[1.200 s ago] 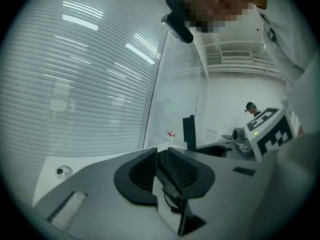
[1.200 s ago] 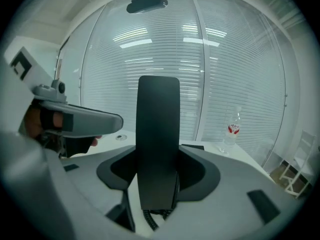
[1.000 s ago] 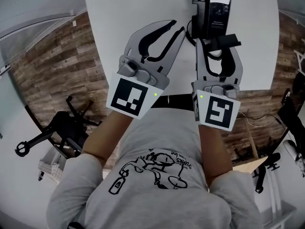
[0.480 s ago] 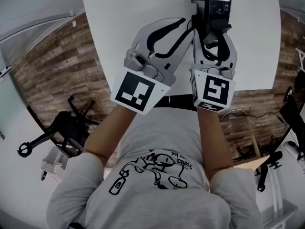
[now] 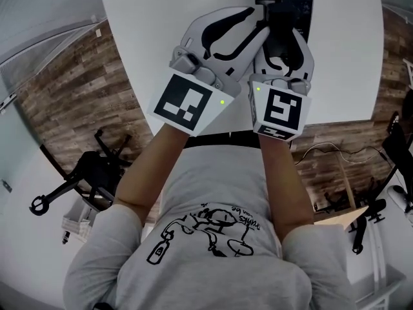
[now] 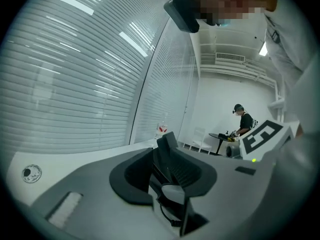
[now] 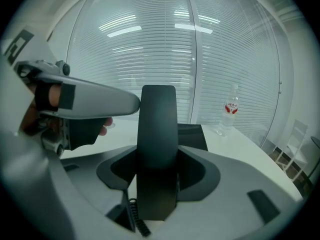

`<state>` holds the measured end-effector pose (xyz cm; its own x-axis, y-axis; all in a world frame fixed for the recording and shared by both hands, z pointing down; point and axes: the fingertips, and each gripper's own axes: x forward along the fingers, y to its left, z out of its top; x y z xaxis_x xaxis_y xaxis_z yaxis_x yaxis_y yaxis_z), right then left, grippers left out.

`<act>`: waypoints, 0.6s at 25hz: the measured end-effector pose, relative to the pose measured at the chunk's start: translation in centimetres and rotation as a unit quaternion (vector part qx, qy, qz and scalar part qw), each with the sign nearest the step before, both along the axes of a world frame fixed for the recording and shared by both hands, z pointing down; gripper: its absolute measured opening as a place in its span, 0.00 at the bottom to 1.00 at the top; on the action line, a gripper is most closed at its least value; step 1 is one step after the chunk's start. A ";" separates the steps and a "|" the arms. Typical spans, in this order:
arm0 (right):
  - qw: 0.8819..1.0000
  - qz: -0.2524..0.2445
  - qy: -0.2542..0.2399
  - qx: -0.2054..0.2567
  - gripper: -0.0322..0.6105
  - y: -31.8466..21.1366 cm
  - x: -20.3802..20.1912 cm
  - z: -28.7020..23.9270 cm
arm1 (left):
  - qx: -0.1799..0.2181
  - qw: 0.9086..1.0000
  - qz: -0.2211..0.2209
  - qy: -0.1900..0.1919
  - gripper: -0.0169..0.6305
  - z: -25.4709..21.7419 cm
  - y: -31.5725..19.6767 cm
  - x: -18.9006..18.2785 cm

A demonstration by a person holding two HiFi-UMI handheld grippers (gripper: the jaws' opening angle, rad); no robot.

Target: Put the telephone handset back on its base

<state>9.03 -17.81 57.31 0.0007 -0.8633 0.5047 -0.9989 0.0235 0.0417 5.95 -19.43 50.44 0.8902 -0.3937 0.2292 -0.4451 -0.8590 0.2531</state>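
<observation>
Left gripper [image 6: 172,176] has just been opening wide, handset [image 7: 157,129] loose at its tips; right gripper [image 7: 157,176] clamps it, lowered nearer the base [image 7: 196,136] ahead.

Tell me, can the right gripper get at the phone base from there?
Probably yes: the right gripper, shut on the handset, hovers right at the phone base on the table, and nothing looks to lie between them.

Looks steeply down from the head onto the table [image 5: 151,53]. From 2 hand-held cameras, looks low and close across it. Shares the handset [image 7: 157,134].
</observation>
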 end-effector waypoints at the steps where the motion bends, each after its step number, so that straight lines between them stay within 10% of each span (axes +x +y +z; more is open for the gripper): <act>1: 1.000 0.000 0.000 -0.001 0.37 -0.2 0.0 0.1 | -0.004 1.000 0.005 0.002 0.17 0.1 0.0 0.0; 15: 1.000 0.007 -0.004 -0.019 0.37 -1.6 -0.1 2.2 | -0.055 0.998 0.018 -0.029 0.15 4.4 -1.0 1.6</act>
<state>8.96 -19.39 59.56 0.0084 -0.8433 0.5373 -0.9994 0.0113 0.0334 7.52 -20.43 54.85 0.8876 -0.3307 0.3207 -0.4303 -0.8437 0.3210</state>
